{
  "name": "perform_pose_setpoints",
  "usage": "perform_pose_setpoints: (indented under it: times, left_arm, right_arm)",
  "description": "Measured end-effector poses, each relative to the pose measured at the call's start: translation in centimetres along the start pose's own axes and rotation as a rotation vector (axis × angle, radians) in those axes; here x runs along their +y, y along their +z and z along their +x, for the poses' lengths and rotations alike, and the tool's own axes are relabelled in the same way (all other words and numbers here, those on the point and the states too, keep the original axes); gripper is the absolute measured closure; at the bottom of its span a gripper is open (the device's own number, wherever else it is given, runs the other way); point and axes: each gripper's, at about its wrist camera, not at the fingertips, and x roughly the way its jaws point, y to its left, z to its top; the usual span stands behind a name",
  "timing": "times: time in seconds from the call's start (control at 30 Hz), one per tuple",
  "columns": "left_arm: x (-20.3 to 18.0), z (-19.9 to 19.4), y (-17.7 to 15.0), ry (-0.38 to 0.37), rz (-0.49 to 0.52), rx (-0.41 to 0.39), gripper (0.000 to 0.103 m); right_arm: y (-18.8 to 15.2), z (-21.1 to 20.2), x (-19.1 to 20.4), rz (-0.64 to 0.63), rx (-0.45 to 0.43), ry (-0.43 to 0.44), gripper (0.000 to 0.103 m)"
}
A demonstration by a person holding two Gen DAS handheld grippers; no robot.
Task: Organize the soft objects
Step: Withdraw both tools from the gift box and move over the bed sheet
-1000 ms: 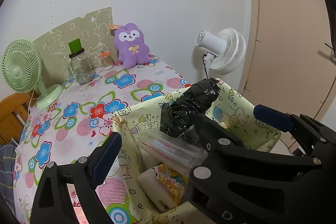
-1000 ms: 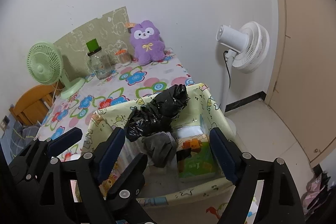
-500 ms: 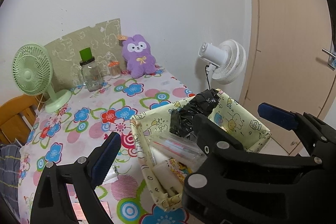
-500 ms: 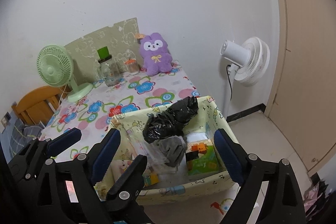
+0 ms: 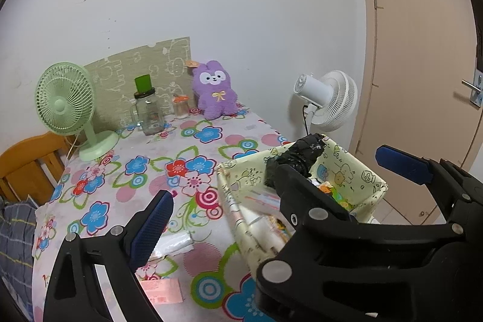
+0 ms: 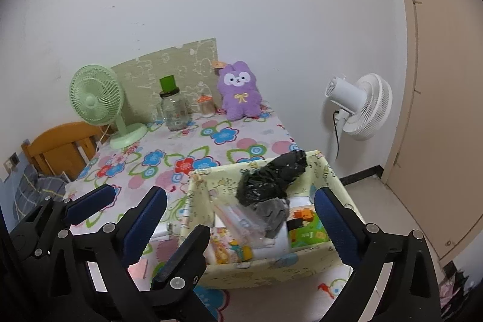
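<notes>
A pale yellow cartoon-print fabric box [image 5: 347, 171] [image 6: 271, 272] stands at the table's near right corner. A crumpled black plastic bag [image 5: 303, 151] [image 6: 271, 177] sticks out of it, over a grey cloth [image 6: 271, 213] and several packets. A purple plush bunny [image 5: 214, 95] [image 6: 240, 92] sits upright against the far wall. My left gripper [image 5: 271, 175] is open, back from the box. My right gripper [image 6: 240, 192] is open with its jaws still opening; the box lies beyond its pads, untouched. The two grippers' fingers overlap in both views.
On the floral tablecloth [image 5: 193, 141] stand a green desk fan [image 5: 65, 104], a glass jar with a green lid [image 5: 146, 110] and a small orange-lidded jar [image 5: 180, 107]. A white packet [image 5: 175, 242] and a pink packet [image 5: 163, 290] lie near me. White floor fan [image 6: 359, 106] and door on the right, wooden chair [image 6: 57, 144] on the left.
Both grippers have drawn back and up from the box, which now looks smaller and farther. The right jaws have spread wider. Nothing was picked up.
</notes>
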Motion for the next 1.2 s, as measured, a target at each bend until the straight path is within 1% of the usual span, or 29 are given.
perform_pose_setpoints:
  times: [0.2,0.37,0.7,1.2]
  left_arm:
    - [1.5,-0.7,-0.9,0.013,-0.019,-0.003,0.006]
    - [2.7,-1.1,-1.9,0.031,-0.015,0.002,0.006]
    - [5.4,-1.3,-3.7,0.06,-0.033,0.025,0.006]
    - [8.6,-1.4,-6.2,0.097,-0.071,0.067,0.006]
  right_arm:
    - [-0.6,-0.3,2.0,-0.024,0.001,0.012,0.002]
    - [-1.3,-0.4,3.6,-0.057,-0.025,0.02,0.001]
    - [-2.6,0.5,6.3,-0.077,0.001,0.079,0.002]
    - [-4.7,1.8,9.9,-0.11,0.028,0.121,0.002]
